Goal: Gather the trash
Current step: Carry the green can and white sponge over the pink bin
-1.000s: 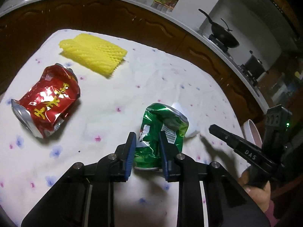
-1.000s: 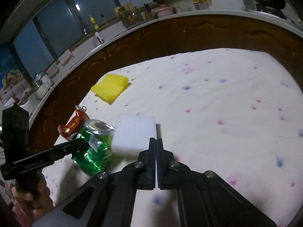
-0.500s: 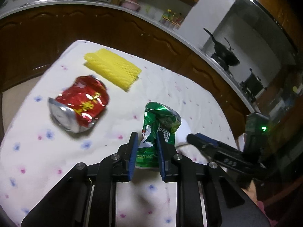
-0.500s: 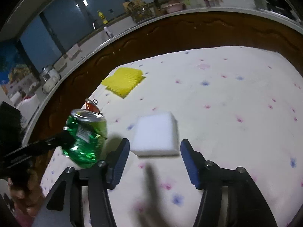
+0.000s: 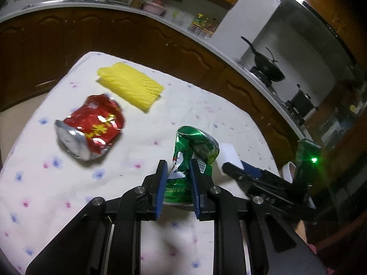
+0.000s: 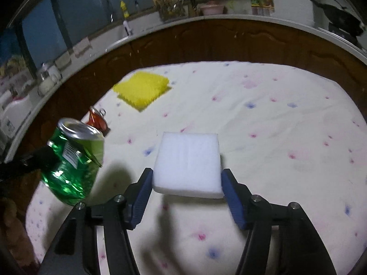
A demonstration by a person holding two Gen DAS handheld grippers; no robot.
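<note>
My left gripper (image 5: 177,171) is shut on a crushed green can (image 5: 192,155) and holds it above the table; the can also shows in the right wrist view (image 6: 73,160). A crushed red can (image 5: 91,126) lies on the floral tablecloth at the left, and only its end (image 6: 97,120) shows in the right wrist view. A yellow foam net (image 5: 130,87) lies beyond it and also shows in the right wrist view (image 6: 143,88). My right gripper (image 6: 187,181) is open, with its fingers on either side of a white foam block (image 6: 188,162) lying on the cloth.
The table (image 6: 286,126) is covered by a white floral cloth. Dark wooden cabinets (image 5: 137,36) and a counter curve around its far side. A wok (image 5: 266,66) sits on a stove at the right. A white bowl rim (image 5: 289,169) shows beyond the table's right edge.
My left gripper has lifted the green can off the cloth and higher. My right gripper has opened from shut and moved forward around the white foam block.
</note>
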